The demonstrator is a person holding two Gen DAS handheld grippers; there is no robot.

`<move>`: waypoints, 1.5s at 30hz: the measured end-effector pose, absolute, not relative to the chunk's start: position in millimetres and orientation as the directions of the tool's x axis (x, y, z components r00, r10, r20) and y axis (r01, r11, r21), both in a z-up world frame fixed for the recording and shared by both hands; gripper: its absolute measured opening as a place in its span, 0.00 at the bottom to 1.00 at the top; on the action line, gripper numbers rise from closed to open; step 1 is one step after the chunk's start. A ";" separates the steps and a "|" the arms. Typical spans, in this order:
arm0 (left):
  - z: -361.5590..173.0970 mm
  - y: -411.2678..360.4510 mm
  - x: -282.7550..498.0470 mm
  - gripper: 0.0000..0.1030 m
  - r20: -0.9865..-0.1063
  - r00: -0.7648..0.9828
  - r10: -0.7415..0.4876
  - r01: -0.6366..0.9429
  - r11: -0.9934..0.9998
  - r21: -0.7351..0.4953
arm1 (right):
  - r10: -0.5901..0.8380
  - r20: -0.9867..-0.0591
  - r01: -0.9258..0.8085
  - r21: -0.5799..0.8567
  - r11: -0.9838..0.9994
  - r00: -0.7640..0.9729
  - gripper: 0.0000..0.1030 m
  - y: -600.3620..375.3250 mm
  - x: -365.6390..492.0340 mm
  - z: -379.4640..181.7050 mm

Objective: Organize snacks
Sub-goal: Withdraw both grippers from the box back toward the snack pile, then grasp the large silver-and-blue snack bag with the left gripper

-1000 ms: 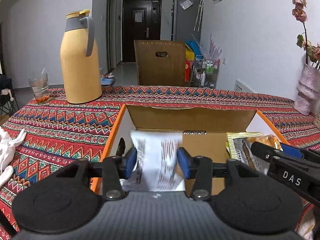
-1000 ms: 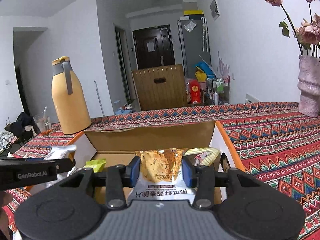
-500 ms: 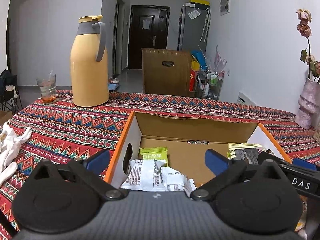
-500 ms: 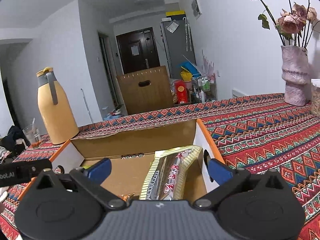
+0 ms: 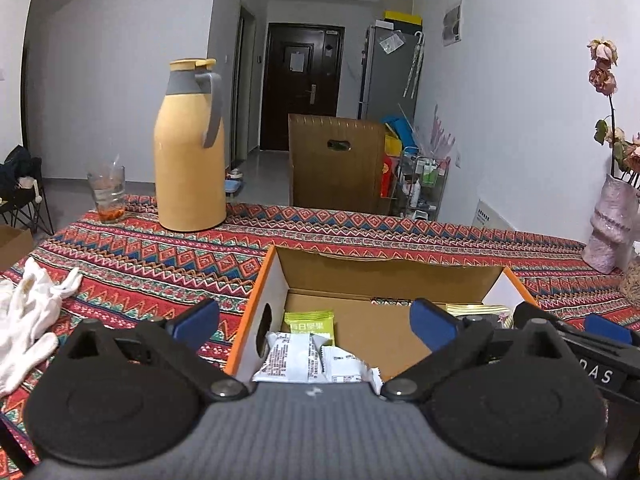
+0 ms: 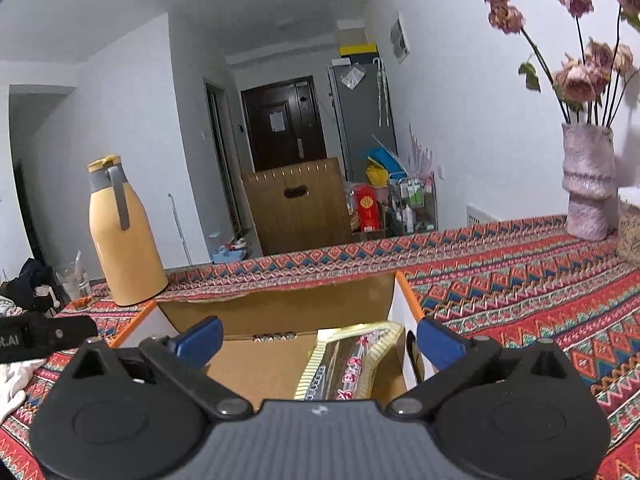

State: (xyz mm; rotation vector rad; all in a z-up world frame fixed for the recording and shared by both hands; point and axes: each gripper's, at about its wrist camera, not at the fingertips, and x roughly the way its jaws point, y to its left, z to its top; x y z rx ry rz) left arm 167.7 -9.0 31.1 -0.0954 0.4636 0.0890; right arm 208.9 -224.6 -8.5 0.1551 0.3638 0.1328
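An open cardboard box (image 5: 384, 276) with an orange rim sits on the patterned tablecloth, also seen in the right wrist view as the box (image 6: 280, 312). At its left end lie two white snack packets (image 5: 312, 364) and a green packet (image 5: 309, 322). A gold-edged packet (image 6: 352, 360) leans at the right end. My left gripper (image 5: 314, 322) hangs open above the white packets, holding nothing. My right gripper (image 6: 318, 340) is open above the gold packet, empty too. The snack it held a moment ago is hidden below the gripper body.
A tall yellow thermos (image 5: 190, 148) and a glass (image 5: 107, 190) stand at the table's far left. White gloves (image 5: 28, 320) lie on the cloth left of the box. A pink vase (image 6: 586, 184) with dried flowers stands far right, next to a woven container (image 6: 630, 224).
Both grippers opened and let go: the white packet now lies in the box's left end, the oat snack dropped out of sight on the right. Both grippers lifted and drew back.
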 end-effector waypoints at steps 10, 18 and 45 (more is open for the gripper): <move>33.1 1.2 139.2 1.00 -0.465 0.882 0.077 -0.112 0.992 -0.049 | 0.174 -0.346 -0.131 0.144 0.981 0.922 1.00 -220.3 168.0 -2.6; 19.6 5.4 114.9 1.00 -0.513 0.855 0.080 -0.116 0.993 -0.038 | 0.180 -0.393 -0.132 0.145 0.981 0.902 1.00 -223.1 130.5 -20.1; -41.1 -40.6 58.5 1.00 -0.724 0.686 0.078 -0.089 0.996 0.023 | 0.140 -0.507 -0.067 0.161 0.985 0.851 1.00 -262.9 46.7 -71.3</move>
